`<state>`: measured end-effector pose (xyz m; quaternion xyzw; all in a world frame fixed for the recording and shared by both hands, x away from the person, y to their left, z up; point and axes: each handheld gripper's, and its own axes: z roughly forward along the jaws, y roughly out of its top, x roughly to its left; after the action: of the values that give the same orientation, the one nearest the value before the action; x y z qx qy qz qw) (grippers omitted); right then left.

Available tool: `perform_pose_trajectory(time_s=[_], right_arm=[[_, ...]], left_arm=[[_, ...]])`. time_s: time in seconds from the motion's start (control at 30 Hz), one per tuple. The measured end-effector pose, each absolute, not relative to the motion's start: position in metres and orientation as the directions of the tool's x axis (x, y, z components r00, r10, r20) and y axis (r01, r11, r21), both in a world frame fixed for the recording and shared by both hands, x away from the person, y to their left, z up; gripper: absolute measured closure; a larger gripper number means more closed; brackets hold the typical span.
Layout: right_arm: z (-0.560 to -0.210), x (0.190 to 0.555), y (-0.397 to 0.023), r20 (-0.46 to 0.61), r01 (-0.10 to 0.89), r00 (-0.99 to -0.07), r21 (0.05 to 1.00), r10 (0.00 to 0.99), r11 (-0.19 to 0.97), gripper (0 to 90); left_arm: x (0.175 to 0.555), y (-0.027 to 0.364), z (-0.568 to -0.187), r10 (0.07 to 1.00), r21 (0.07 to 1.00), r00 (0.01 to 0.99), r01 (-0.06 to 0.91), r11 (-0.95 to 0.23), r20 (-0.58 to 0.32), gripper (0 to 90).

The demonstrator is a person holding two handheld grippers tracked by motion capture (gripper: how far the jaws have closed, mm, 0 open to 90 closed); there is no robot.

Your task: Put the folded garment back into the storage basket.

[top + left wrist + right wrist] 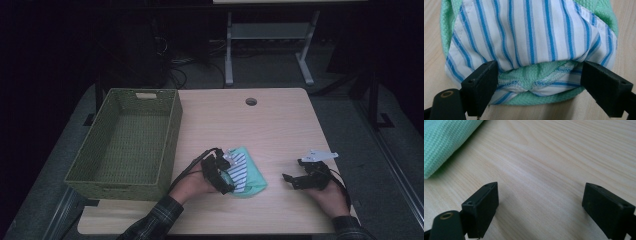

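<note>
A folded garment (246, 172), mint green knit with a blue-and-white striped panel on top, lies on the wooden table near its front edge. My left gripper (226, 176) stands open at the garment's left side, its jaws spread on either side of the folded edge (536, 77) without closing on it. My right gripper (290, 179) rests open on bare table to the right of the garment, with nothing between its jaws (540, 205). A corner of the green knit (446, 142) shows at the upper left of the right gripper view.
An empty green woven basket (170, 145) stands at the table's left side, close to my left hand. A round cable hole (251, 101) sits near the table's far edge (240, 90). Desk legs and cables lie on the floor beyond.
</note>
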<state>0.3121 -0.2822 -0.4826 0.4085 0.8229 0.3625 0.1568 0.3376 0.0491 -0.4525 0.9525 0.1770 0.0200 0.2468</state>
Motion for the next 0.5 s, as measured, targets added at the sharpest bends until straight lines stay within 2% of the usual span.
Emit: perform_pose_trajectory(time_s=[0.2, 0.37, 0.5], right_arm=[[-0.4828, 0.3129, -0.2818, 0.038, 0.559, -0.612, 0.727, 0.79, 0.399, 13.2], [-0.4826, 0.3129, -0.2819, 0.037, 0.561, -0.611, 0.725, 0.791, 0.399, 13.3], [-0.4826, 0.3132, -0.282, 0.038, 0.563, -0.608, 0.725, 0.793, 0.397, 13.3]], left_arm=[[0.3365, 0.0477, -0.4525, 0.35, 0.467, 0.936, 0.321, -0.824, -0.026, 14.9], [0.3367, 0.048, -0.4504, 0.348, 0.46, 0.937, 0.312, -0.831, -0.006, 26.5], [0.3375, 0.0511, -0.4479, 0.339, 0.462, 0.941, 0.304, -0.833, -0.007, 39.7]])
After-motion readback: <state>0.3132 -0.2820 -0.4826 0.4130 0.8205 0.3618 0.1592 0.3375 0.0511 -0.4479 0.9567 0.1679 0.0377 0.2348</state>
